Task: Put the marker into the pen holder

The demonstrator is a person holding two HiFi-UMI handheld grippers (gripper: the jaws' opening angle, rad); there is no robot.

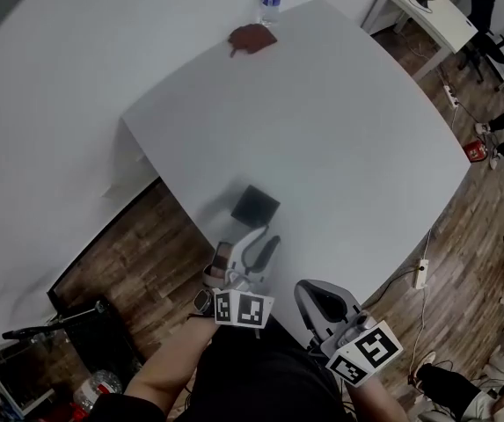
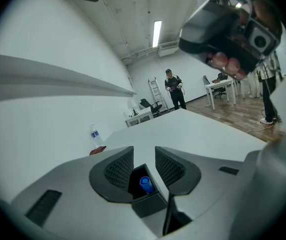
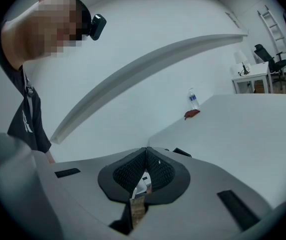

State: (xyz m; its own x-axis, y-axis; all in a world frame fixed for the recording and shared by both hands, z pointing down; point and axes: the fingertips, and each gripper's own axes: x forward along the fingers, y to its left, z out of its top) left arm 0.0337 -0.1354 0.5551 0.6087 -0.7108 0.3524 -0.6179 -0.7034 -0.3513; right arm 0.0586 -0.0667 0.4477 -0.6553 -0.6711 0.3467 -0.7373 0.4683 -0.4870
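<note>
**Marker standing in the pen holder, left tongs open around it**

Head view: the marker itself is not showing here. The black pen holder (image 1: 254, 206) is sitting on the white table (image 1: 339, 121) near its lower edge, and its inside is reading only as a dark square. The left gripper (image 1: 265, 237) is hovering just below it in the frame, pointing up at it. The right gripper (image 1: 309, 293) is hanging lower right, apart from the holder. A bottle (image 1: 270, 3) and a reddish-brown thing (image 1: 252, 38) are lying at the far top corner, too small to name more closely.

Left gripper view: the jaws of the left gripper (image 2: 144, 156) are standing apart, pressing on nothing. In the gap between them the pen holder (image 2: 149, 204) is showing, its lower part cut off by the gripper's body. The marker (image 2: 145, 184) is standing inside it. Only its round blue end is peeking out; the rest is being swallowed by the dark interior. A dark device at upper right is running off the frame and is hard to make out.

Right gripper view: the jaws of the right gripper (image 3: 146, 151) are meeting at their tips, clamping nothing. Neither holder nor marker is appearing here. The person's face at upper left is being covered by a mosaic patch.
</note>
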